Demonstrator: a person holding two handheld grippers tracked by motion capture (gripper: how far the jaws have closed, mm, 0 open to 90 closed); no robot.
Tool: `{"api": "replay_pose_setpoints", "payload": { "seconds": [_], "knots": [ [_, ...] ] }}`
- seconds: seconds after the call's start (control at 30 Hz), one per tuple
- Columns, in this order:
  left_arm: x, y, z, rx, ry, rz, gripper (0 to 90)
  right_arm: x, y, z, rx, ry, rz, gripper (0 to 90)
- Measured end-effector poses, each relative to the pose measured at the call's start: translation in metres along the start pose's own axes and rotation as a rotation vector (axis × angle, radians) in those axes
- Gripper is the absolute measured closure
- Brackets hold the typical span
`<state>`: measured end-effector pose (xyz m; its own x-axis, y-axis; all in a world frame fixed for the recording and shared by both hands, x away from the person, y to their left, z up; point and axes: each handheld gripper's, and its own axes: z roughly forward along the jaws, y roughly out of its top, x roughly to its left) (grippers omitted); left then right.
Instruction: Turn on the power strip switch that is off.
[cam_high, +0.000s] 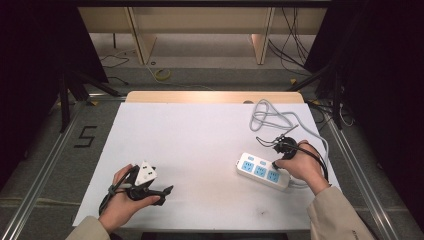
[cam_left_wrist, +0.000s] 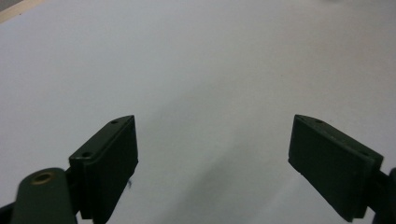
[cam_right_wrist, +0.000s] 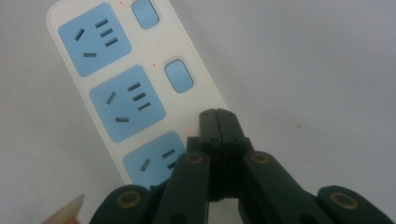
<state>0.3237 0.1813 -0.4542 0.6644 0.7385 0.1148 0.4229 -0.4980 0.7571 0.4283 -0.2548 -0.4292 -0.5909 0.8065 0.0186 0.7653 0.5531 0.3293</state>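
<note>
While the left gripper (cam_high: 165, 190) rests near the table's (cam_high: 200, 145) front edge with its jaws spread wide and nothing between them, the right gripper (cam_right_wrist: 218, 116) has its jaws pressed together over the power strip (cam_high: 262, 171), whose grey cord (cam_high: 272, 117) coils farther back.

Power strip (cam_high: 263, 171): white plastic bar, three blue socket faces in a row, a small blue rocker switch beside each, a tiny red dot by each switch. Lies flat, face up, on the white tabletop (cam_high: 200, 150), set at a slant. Its near end sits directly under the closed tip of the right gripper (cam_right_wrist: 217, 113), which is over the third switch position; whether it touches cannot be told. Grey cord (cam_high: 272, 117) lies in loose loops beyond the gripper.
</note>
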Motion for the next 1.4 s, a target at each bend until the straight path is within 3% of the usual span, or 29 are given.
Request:
{"api": "replay_pose_setpoints", "payload": {
  "seconds": [0.53, 1.1, 1.4],
  "knots": [
    [-0.0004, 0.0000, 0.0001, 0.000, -0.002, -0.002, 15.4, -0.0002, -0.0002, 0.0008, 0.003, 0.000, 0.001, 90.0],
    [-0.0004, 0.0001, 0.0005, -0.003, -0.003, -0.003, 15.4, -0.0013, -0.0077, 0.0002, -0.054, 0.009, 0.038, 90.0],
    [-0.0003, 0.0001, 0.0006, -0.005, -0.005, -0.004, 15.5, -0.0017, -0.0090, -0.0002, -0.066, 0.011, 0.028, 90.0]
  ]
}}
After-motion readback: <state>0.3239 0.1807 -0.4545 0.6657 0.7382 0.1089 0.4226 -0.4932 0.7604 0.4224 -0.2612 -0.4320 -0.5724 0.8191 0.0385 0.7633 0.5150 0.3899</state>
